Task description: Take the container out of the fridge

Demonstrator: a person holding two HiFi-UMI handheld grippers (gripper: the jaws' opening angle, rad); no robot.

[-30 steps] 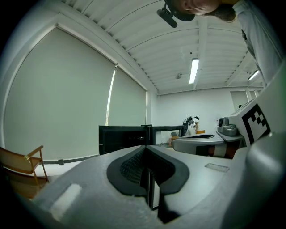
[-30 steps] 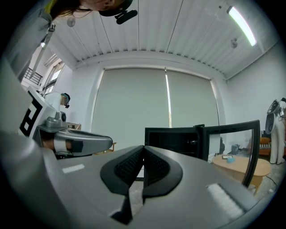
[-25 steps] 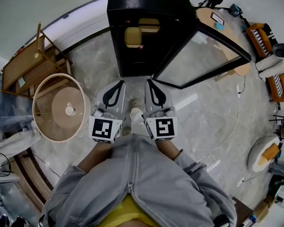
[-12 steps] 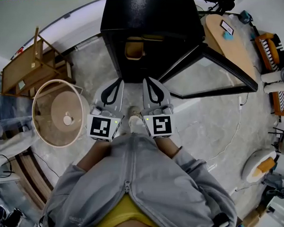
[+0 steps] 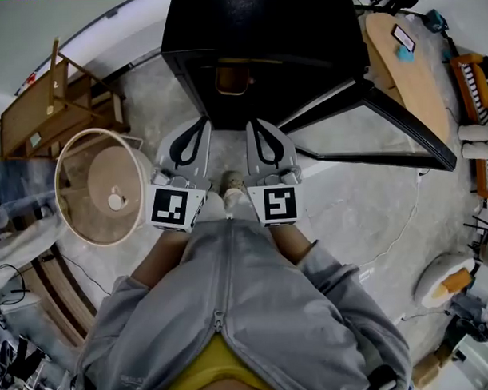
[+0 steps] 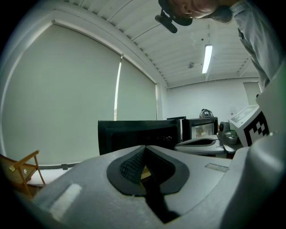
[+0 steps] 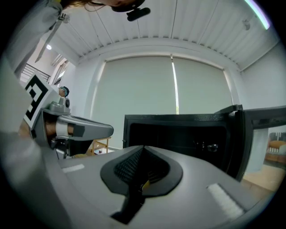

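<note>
Facing the open black fridge (image 5: 262, 38) from close up, both claws held low in front of it; far left, skipping past a wooden rack (image 5: 57, 109) and a round basket (image 5: 100, 187) on the floor, both well apart from the fridge

Holding the left gripper (image 5: 197, 128) level with the opening, jaws pressed tight together, nothing between them, tips pointing at the dark interior

Spotting the container (image 5: 232, 77), tan with a lid, sitting inside the fridge on a shelf, beyond the two sets of tips and roughly between them, untouched

Holding the right gripper (image 5: 256, 127) just beside the left, clenched the same way, gripping nothing

Passing the fridge door (image 5: 385, 121) swung wide to the right, then a round wooden table (image 5: 419, 72) further right

Judging progress as early: door already open and the approach made, but opening a claw, reaching in, clamping the container and drawing it out clear of the fridge all left to do
</note>
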